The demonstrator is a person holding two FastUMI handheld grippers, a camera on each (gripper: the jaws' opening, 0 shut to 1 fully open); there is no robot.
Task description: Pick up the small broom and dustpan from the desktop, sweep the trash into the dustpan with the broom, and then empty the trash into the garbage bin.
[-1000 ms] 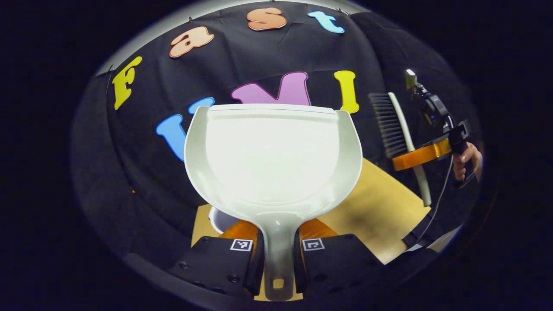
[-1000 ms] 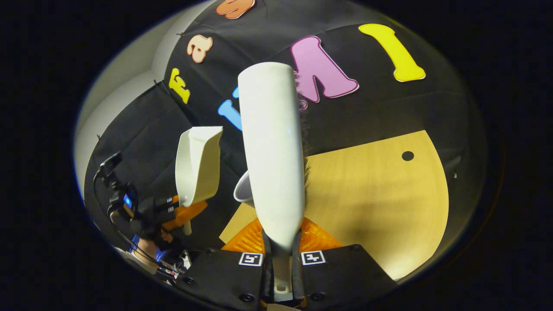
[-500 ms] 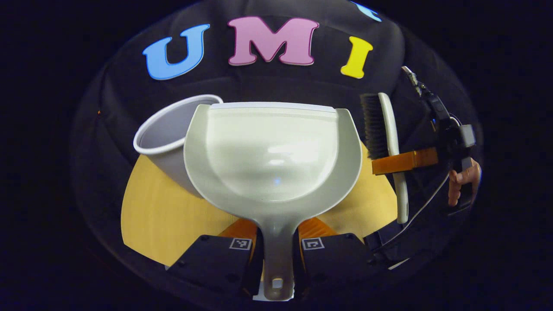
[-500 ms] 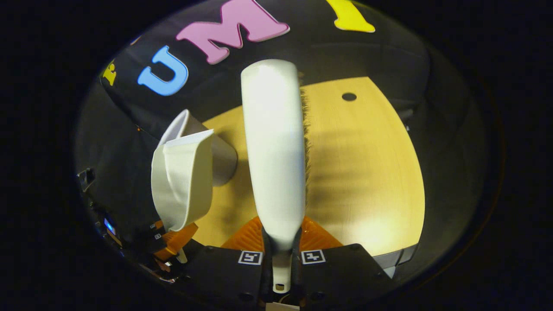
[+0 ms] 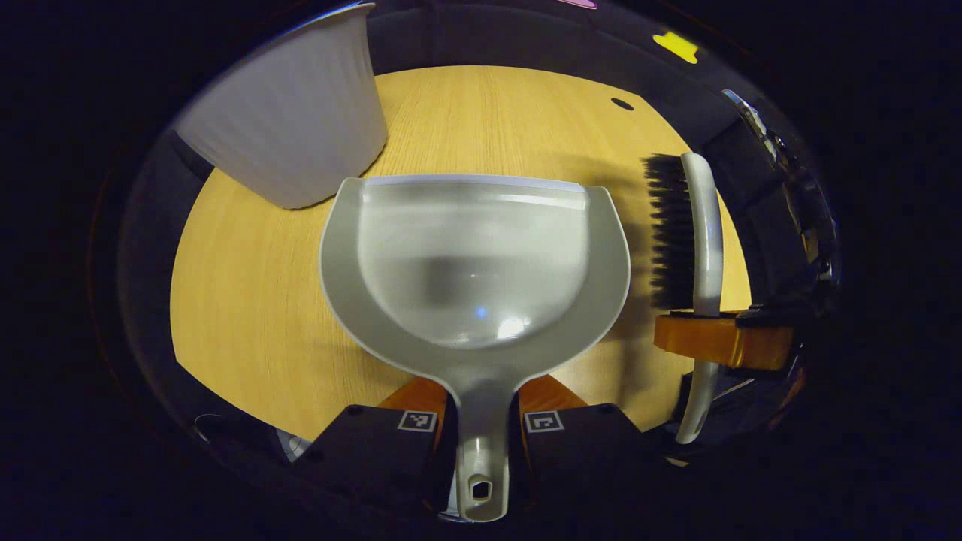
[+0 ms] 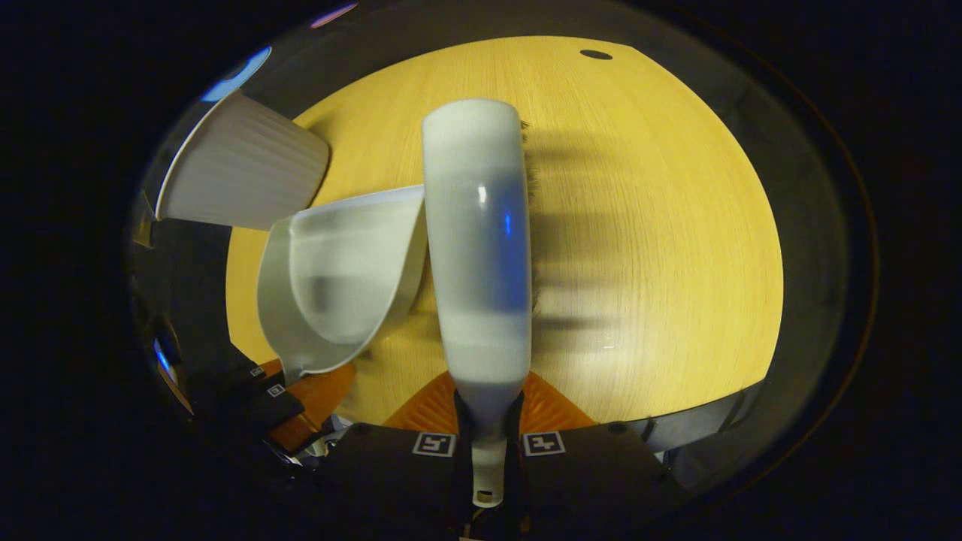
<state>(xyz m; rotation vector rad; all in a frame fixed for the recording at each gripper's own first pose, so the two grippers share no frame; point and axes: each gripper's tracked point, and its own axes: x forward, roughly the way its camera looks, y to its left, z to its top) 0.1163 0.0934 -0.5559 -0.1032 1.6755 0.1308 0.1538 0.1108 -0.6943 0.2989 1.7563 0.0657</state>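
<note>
My left gripper (image 5: 481, 424) is shut on the handle of the white dustpan (image 5: 473, 263), whose scoop looks empty and hangs over the wooden desktop (image 5: 248, 300). The right gripper (image 6: 488, 443) is shut on the handle of the small white broom (image 6: 477, 248), its dark bristles turned to the right side. In the left gripper view the broom (image 5: 695, 233) stands to the right of the pan, held by the other gripper (image 5: 725, 342). In the right gripper view the dustpan (image 6: 338, 278) sits just left of the broom. The white garbage bin (image 5: 293, 120) stands at the desk's far left.
A small dark hole (image 5: 621, 104) marks the far side of the desktop. The bin (image 6: 240, 176) shows its ribbed wall at the upper left of the right gripper view. The desk's front edge (image 6: 699, 424) runs close below the broom.
Both grippers have tipped downward: the booth wall has slid out of view and the desktop now lies under the pan and broom. The bin has moved to the upper left.
</note>
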